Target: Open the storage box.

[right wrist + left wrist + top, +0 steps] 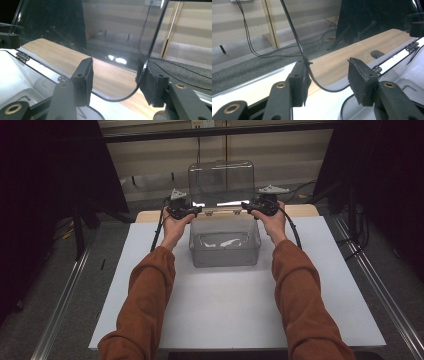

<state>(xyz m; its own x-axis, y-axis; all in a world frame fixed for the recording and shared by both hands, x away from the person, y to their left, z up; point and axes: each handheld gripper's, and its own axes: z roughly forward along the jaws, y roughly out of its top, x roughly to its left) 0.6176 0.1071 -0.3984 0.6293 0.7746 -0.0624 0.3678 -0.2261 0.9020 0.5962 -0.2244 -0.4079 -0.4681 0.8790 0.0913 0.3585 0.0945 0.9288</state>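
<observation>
- The left gripper (196,210) and right gripper (246,206) flank the raised lid (221,182), one at each lower corner, probably steadying it upright
- Both jaws stand partly open, the lid's edge between them, pads not clamping
- The clear hinged box (225,245) sits mid-table (235,305), its lid rounded, glossy

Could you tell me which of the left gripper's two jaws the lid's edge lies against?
The left gripper's jaw at the left of its own view: the lid's edge runs along its pad, while the other jaw stands apart from it.
</observation>
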